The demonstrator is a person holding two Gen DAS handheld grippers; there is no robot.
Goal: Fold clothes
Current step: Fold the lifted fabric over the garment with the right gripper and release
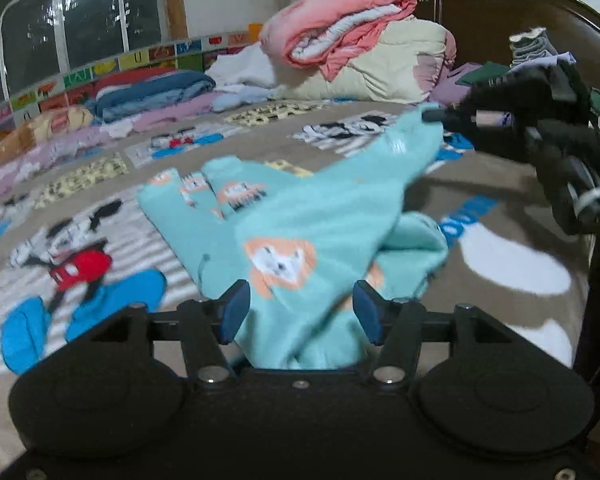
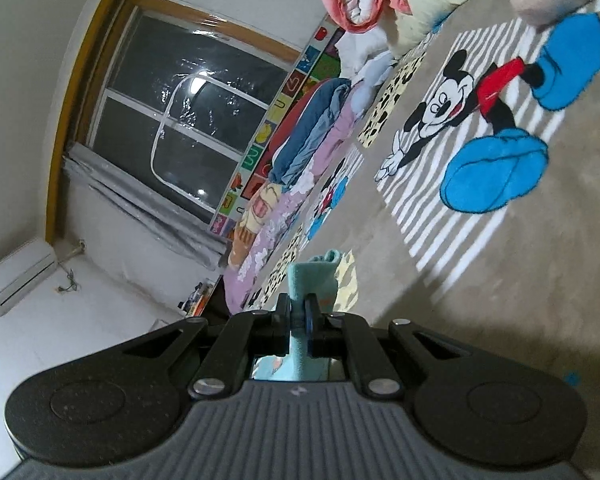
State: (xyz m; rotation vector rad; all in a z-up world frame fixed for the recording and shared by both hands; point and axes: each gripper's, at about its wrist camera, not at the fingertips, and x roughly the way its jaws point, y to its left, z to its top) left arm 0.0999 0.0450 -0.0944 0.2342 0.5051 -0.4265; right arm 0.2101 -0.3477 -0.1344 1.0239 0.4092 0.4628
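One teal garment is spread on the bed blanket, lying between the parted fingers of the left gripper, which are not pressed on it. One corner is pinched tight and lifted by the right gripper. Farther back, one rolled pink-and-cream quilt is noted.

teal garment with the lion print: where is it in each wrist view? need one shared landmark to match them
Left wrist: the teal garment fills the centre, running from between the open left gripper up right to the right gripper, which pinches one end.
Right wrist: only a narrow strip at bottom centre, clamped in the right gripper.
Shared landmark: the window, upper left in both.
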